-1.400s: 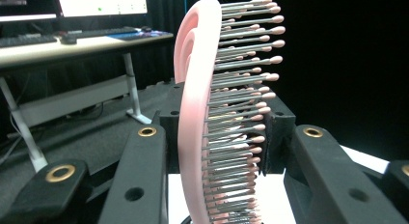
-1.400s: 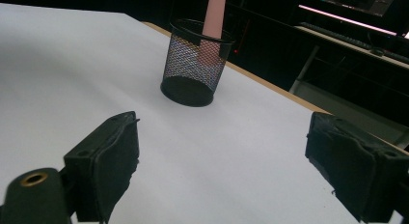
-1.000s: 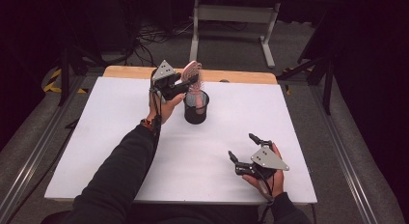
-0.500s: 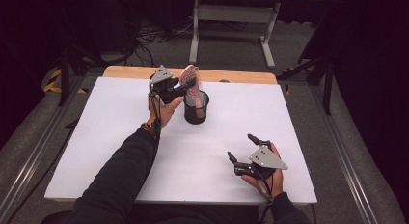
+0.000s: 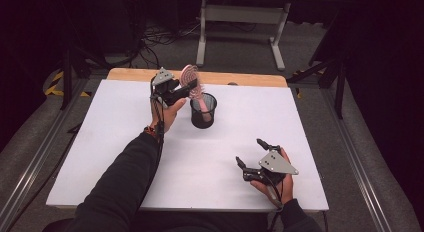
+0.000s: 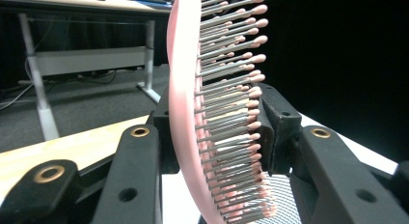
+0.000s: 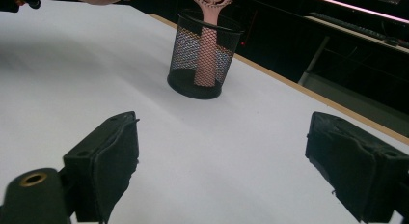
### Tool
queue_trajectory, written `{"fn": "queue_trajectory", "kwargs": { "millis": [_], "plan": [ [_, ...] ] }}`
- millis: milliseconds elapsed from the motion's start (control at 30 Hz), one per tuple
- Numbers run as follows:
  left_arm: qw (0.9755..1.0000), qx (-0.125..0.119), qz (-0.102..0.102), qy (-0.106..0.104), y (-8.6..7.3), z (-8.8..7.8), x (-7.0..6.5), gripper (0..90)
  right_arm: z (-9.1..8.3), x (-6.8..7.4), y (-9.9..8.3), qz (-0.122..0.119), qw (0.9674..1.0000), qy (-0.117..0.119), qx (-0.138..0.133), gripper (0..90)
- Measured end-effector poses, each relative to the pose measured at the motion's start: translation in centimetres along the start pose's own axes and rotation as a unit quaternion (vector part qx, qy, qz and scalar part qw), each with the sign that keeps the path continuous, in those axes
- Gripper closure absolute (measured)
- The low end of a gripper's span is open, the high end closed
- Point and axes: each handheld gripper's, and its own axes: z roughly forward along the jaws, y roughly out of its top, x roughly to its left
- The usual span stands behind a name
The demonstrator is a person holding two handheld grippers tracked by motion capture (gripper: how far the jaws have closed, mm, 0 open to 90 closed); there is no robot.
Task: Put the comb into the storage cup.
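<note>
- Pink hairbrush [image 5: 191,82]: handle down inside the black mesh cup [image 5: 203,112], head sticking up above the rim, leaning left.
- Cup stands on the white table [image 5: 100,142], toward the far edge.
- Left gripper [image 5: 182,90]: jaws clamped on the brush head, bristles between them.
- Right gripper [image 5: 251,157]: jaws spread wide, nothing between them, low over the table's near right, well apart from the cup.

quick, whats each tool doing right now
left tool: closed on the pink hairbrush, its handle down in the mesh cup.
right tool: open, holding nothing.
</note>
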Motion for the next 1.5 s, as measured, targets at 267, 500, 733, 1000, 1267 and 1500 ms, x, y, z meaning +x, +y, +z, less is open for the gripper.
{"fn": "queue_trajectory", "kwargs": {
  "millis": [267, 500, 733, 1000, 1267, 1500],
  "plan": [
    [0.9997, 0.015, -0.019, 0.003, -0.7, -0.1, 1.2, 54.9, 0.1, 0.1, 0.0, -0.001, 1.0, 0.0, 0.002, 12.3],
    [0.9991, 0.017, -0.037, 0.006, -1.1, -0.1, 1.4, 52.3, 0.2, 0.3, 0.0, -0.008, 0.9999, 0.001, 0.009, 12.4],
    [0.9993, 0.026, -0.028, 0.004, -1.2, -0.1, 1.0, 46.6, 0.2, 0.3, 0.0, -0.009, 0.9999, -0.002, 0.007, 12.4],
    [0.9997, 0.023, -0.01, 0.007, -0.9, -0.5, 1.1, 38.1, 0.1, 0.2, 0.0, -0.008, 0.9999, -0.008, 0.005, 12.9],
    [0.9998, 0.016, 0.002, 0.015, -0.4, -1.1, 1.3, 31.5, 0.2, 0.3, 0.0, -0.012, 0.9999, -0.005, 0.006, 12.6],
    [0.9994, 0.01, 0.026, 0.019, 0.5, -1.7, 1.1, 30.5, 0.1, 0.3, 0.1, -0.011, 0.9999, -0.005, 0.004, 12.6]
  ]
}}
